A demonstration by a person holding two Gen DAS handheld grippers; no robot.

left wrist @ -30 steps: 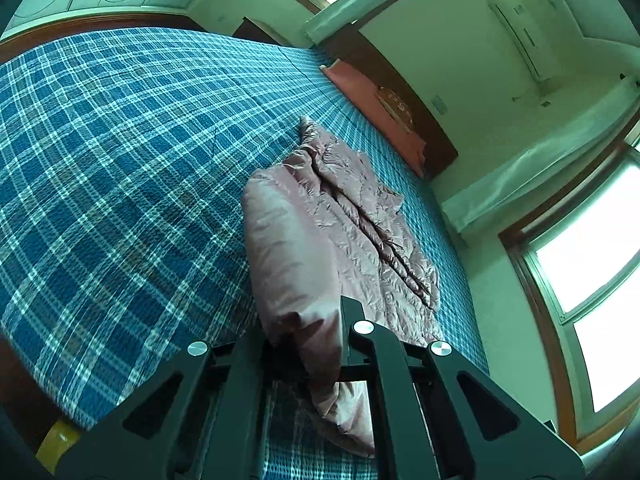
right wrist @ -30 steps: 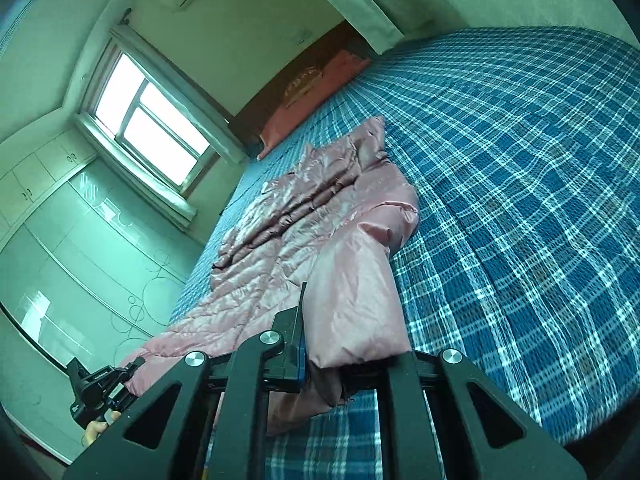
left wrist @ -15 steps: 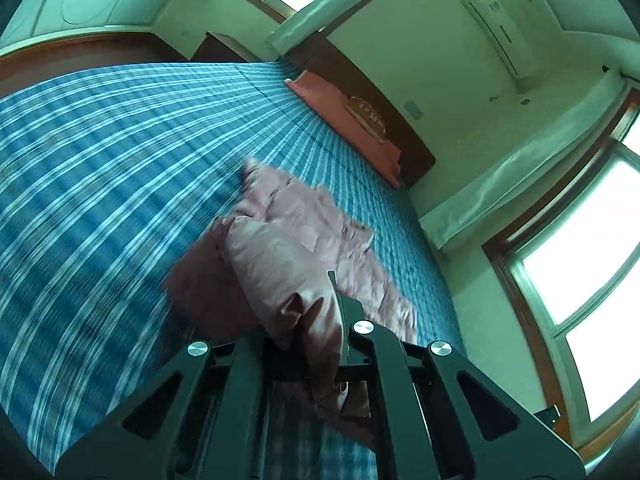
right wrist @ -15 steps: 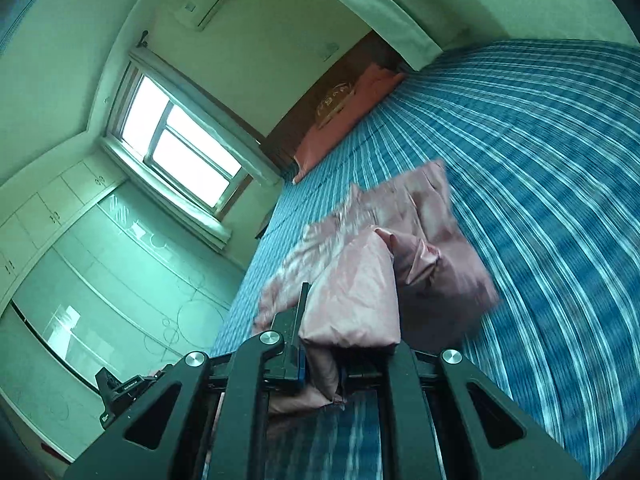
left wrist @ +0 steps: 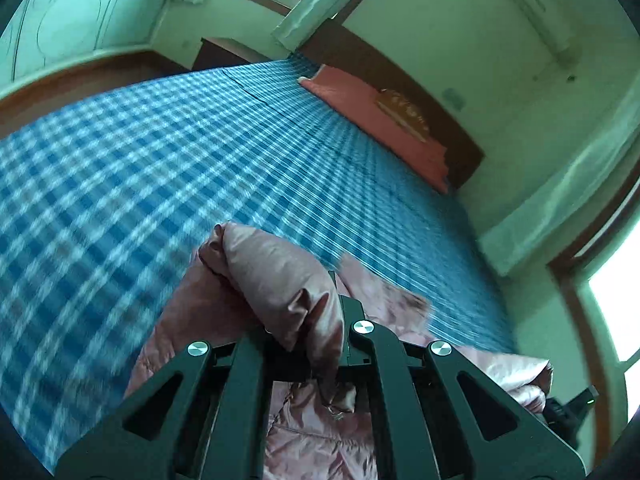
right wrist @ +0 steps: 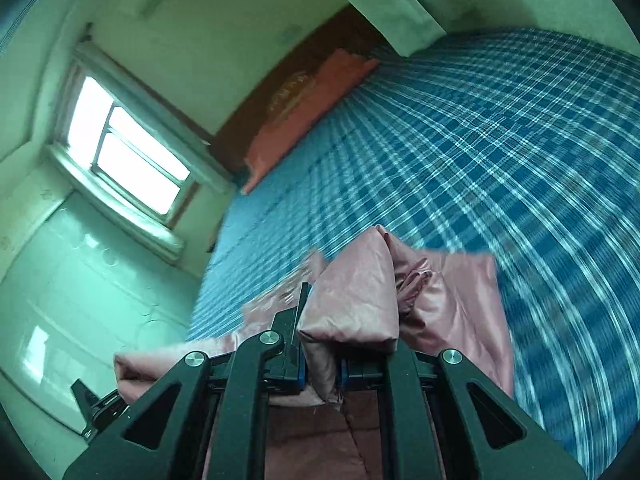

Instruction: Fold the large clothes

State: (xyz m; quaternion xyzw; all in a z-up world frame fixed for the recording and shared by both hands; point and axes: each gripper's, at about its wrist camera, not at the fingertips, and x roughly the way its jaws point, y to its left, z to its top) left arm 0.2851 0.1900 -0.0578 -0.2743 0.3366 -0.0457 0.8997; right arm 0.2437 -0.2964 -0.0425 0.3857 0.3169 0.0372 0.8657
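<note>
A pink padded jacket (left wrist: 280, 276) hangs bunched from both grippers above a bed with a blue checked cover (left wrist: 120, 168). My left gripper (left wrist: 324, 336) is shut on a puffy fold of it, and the rest trails down and to the right (left wrist: 504, 368). In the right wrist view my right gripper (right wrist: 320, 344) is shut on another fold of the jacket (right wrist: 352, 300), with a flap (right wrist: 468, 304) hanging to the right. The left gripper's tip (right wrist: 96, 404) shows at the lower left there. The right gripper's tip (left wrist: 572, 404) shows at the left wrist view's lower right.
An orange-red pillow (left wrist: 376, 120) lies at the bed's head against a dark wooden headboard (left wrist: 404, 76). A window (right wrist: 124, 148) and pale wardrobe doors (right wrist: 80, 280) stand beside the bed. The checked cover (right wrist: 500, 140) stretches ahead. Both views are blurred by motion.
Both grippers have swept fast across the bed toward its head, dragging the jacket with them. It lay spread flat a second ago and now hangs gathered up close to the fingers.
</note>
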